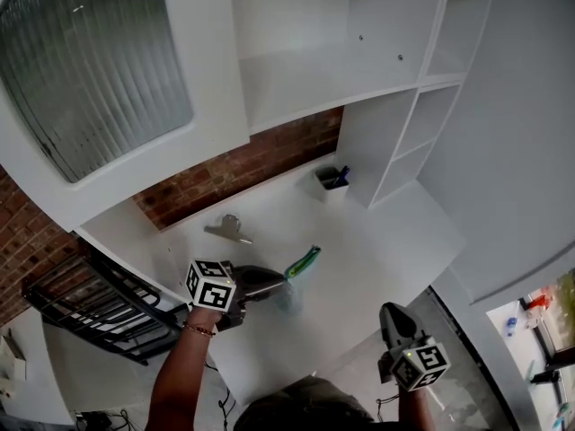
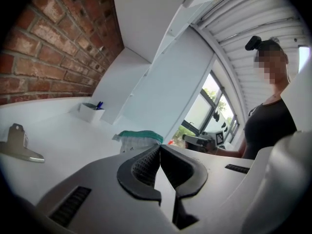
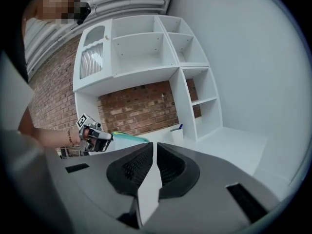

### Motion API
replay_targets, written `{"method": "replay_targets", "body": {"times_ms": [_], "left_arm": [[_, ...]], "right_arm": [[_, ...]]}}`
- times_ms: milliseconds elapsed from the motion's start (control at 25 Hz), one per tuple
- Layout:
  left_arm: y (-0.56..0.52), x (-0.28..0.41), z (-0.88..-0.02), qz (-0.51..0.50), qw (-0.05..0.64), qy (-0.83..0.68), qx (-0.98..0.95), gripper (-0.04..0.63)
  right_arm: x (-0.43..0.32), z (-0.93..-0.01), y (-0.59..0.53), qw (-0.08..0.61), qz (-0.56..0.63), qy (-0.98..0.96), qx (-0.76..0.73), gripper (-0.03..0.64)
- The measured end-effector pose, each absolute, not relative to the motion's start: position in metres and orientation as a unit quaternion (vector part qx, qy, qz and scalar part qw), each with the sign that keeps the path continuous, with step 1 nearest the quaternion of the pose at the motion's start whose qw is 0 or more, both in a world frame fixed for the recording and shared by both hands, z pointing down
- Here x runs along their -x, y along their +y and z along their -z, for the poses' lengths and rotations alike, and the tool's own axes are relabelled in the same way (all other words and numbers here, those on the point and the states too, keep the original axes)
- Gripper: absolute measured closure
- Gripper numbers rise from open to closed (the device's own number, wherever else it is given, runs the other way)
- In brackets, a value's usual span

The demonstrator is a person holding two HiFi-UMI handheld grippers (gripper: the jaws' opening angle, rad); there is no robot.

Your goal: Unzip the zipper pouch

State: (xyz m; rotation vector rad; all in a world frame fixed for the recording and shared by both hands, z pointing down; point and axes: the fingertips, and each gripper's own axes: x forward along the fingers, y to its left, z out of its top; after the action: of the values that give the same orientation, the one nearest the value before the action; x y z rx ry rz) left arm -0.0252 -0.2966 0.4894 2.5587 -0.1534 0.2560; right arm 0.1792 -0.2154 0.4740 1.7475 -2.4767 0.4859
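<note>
Since neither gripper is holding anything, I am judging that the unzipping is not begun yet and that both tools are only being lined up. The zipper pouch (image 2: 139, 141) is standing on the white bench (image 1: 386, 241) with its green zipper band on top. It is roughly in the middle of the bench, apart from the metal clip (image 1: 229, 230) and well apart from the pen cup (image 1: 332, 180) by the back wall. I think this open place is giving both tools room to come at it from two sides. The left gripper (image 2: 160, 148) is pointing at the pouch from just beside it, almost level. Its jaws are clenched tip to tip and nothing is sitting between them. I am guessing it is placed so near because one end of the band must be pinned while the other tool is pulling. The right gripper (image 3: 155, 144) is hanging well apart from the pouch, near the front edge of the bench. Its jaws are pressed almost together with only a thin slit, and they are empty too. Both pairs will need to spread before any grasp. I am not able to make out the slider, so I cannot tell at which end of the band it is sitting.
</note>
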Motion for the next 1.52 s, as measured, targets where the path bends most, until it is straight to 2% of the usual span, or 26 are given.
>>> {"method": "replay_targets", "body": {"times_ms": [520,880,1160,1520], "left_arm": [[-0.401,0.011,-0.507,-0.153,0.199,-0.158,-0.955,0.592],[-0.404,0.009,-0.53,-0.073,0.281,-0.189,-0.938,0.591],[-0.397,0.01,-0.563,-0.053,0.343,-0.198,-0.917,0.591],[-0.375,-0.007,-0.584,-0.081,0.379,-0.169,-0.906,0.591]], "right_arm": [[-0.169,-0.495,-0.21,0.066,-0.161,-0.808,-0.563,0.594],[-0.178,-0.497,-0.215,0.064,-0.164,-0.803,-0.57,0.594],[-0.182,-0.503,-0.211,0.074,-0.167,-0.798,-0.574,0.594],[-0.181,-0.5,-0.217,0.073,-0.162,-0.799,-0.574,0.594]]}}
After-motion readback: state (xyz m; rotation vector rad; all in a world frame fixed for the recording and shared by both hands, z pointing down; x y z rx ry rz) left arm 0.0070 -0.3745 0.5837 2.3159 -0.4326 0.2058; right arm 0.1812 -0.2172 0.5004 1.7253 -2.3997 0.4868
